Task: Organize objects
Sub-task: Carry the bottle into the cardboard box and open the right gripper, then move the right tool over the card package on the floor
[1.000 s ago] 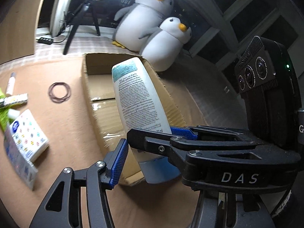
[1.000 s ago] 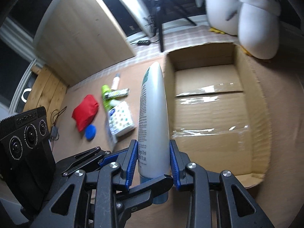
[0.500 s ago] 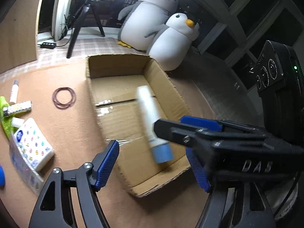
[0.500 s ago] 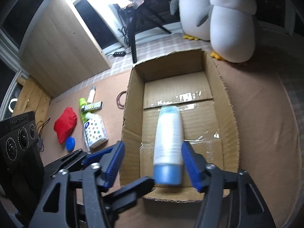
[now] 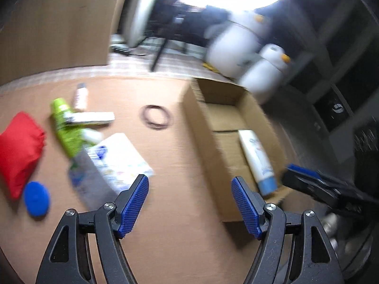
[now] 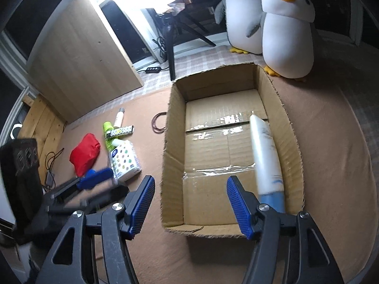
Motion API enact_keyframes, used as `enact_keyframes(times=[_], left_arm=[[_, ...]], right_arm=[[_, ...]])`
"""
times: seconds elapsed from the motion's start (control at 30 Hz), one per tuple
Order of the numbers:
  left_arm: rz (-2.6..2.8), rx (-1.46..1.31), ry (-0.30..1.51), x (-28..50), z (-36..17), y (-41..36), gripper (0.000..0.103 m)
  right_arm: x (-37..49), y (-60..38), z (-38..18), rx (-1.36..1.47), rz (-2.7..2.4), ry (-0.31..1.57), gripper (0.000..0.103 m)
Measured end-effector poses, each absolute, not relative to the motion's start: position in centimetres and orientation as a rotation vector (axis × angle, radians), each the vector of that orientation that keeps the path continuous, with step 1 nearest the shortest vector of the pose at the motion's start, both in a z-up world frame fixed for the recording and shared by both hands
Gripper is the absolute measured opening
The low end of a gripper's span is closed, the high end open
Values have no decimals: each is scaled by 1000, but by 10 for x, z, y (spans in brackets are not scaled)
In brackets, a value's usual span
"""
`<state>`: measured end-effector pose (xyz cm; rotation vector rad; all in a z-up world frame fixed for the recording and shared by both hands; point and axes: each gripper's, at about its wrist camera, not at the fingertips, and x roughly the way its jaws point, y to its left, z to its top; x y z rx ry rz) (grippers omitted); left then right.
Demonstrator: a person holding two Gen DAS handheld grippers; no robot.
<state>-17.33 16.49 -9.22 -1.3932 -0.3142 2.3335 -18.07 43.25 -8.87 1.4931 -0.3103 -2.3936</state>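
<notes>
The open cardboard box sits on the brown mat. A white bottle with a blue cap lies inside along its right wall, cap toward me. My right gripper hangs open over the box's near edge, holding nothing. My left gripper is open and empty over the mat, left of the box, with the bottle off to its right. To its left lie a tissue pack, a green tube, a red pouch and a blue disc.
Brown rubber bands and a small white tube lie further out on the mat. Two plush penguins stand behind the box. A tripod leg and a wooden panel are at the back left.
Both grippers opened and let go of the bottle, which dropped into the box and rolled to its right wall. My left gripper swung left, away from the box toward the loose items.
</notes>
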Motion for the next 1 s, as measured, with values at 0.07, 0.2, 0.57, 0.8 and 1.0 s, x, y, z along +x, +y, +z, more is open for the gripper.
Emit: enact_keyframes(times=[0.07,0.2,0.57,0.8,1.0], left_arm=[[2365,-1421,-344,-178,-96,146,76],[2408,-1460,-380,-188,-101,112,76],[2434,-1557,-483,-223,-128,70,75],[2420,-1567,-498,-242,-140,67,57],[2397,-1584,-508,-254,-150,66,56]], right_arm=[[-174,429,-87,1481,-2400,-306,60],[-159,421,-85,1453,-2402,-310,61],[-126,415,-98,1472,-2356,-440,61],[-116,420,-105,1505,-2355,-481,61],[-109,425,-105,1521,-2369,-488,61]])
